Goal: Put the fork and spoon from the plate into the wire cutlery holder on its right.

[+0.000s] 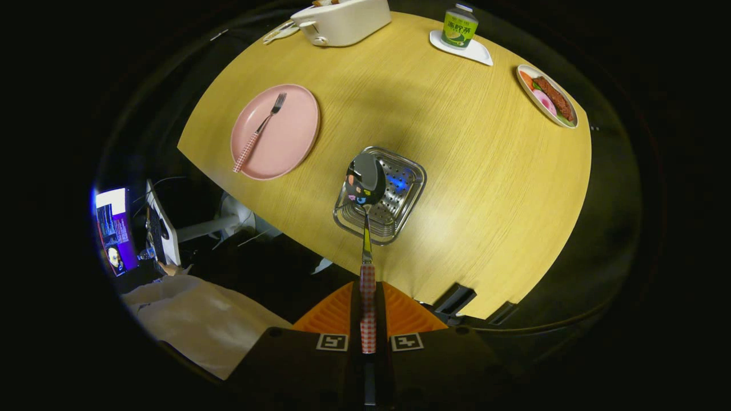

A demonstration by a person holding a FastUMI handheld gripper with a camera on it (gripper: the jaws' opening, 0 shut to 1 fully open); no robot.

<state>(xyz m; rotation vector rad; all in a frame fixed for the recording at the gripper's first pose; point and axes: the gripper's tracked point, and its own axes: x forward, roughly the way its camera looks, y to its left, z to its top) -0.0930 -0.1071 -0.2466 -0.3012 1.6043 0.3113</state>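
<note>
Claw (368,311): clamped on spoon (365,188) handle; bowl above wire cutlery holder (400,197)
Fork (260,130): on pink plate (275,131), left of holder
Hidden: holder's near-left part, behind spoon bowl
Bench (468,171): yellow wood; dark surroundings

glossy metal spoon (365,181) – woodgrain table (485,188)

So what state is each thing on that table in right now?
Gripper: shut on the spoon's handle.
Spoon: held, bowl above the holder, not yet in.
Holder: upright on the table, nothing inside.
Fork: lying on the plate, untouched.
Plate: flat, holds just the fork.
Bottle: upright, capped, on a white coaster.
Dish: filled with food.
</note>
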